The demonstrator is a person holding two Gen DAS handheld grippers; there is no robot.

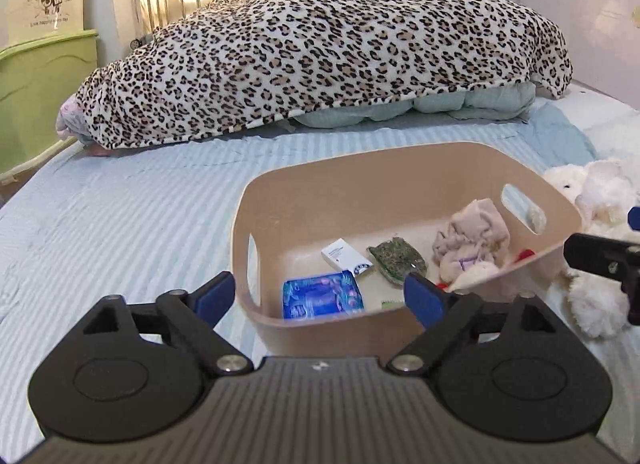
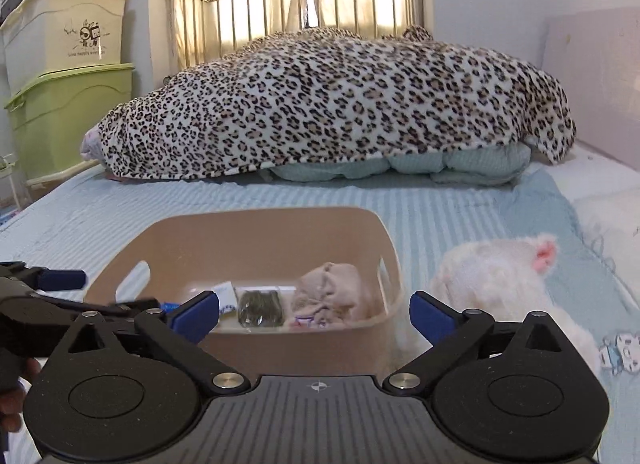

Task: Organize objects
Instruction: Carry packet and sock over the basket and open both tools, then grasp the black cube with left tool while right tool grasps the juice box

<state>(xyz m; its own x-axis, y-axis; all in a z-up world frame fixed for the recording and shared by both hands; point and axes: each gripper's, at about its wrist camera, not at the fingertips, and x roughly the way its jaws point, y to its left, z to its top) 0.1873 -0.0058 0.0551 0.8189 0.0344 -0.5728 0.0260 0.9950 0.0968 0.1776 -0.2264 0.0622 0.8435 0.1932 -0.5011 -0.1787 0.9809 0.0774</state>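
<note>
The beige bin [image 1: 360, 184] sat on the striped blue bed cover [image 1: 120, 224], evidently serving as the collecting place, since several small things already lay on its floor: a blue packet [image 1: 322, 296] at about 6 o'clock, a white box [image 1: 346, 257] near the centre, a greenish pouch [image 1: 398, 258] just beside it toward 3 o'clock, and a crumpled pink cloth [image 1: 472, 240] against the right wall. The left hand-held gripper [image 1: 320, 296] hung over the bin's near rim with its jaws spread wide and nothing between them, a stance that suited either a release or a reach. The right hand-held gripper [image 2: 314, 314] was likewise agape and empty, poised at the bin's near right corner. The white plush toy [image 2: 500, 288] lay on the bed outside the bin, at about 3 o'clock from it and near the right jaw, so it seemed the next thing to be gathered. A leopard blanket [image 1: 320, 56] lay heaped at 12 o'clock, well apart.
</note>
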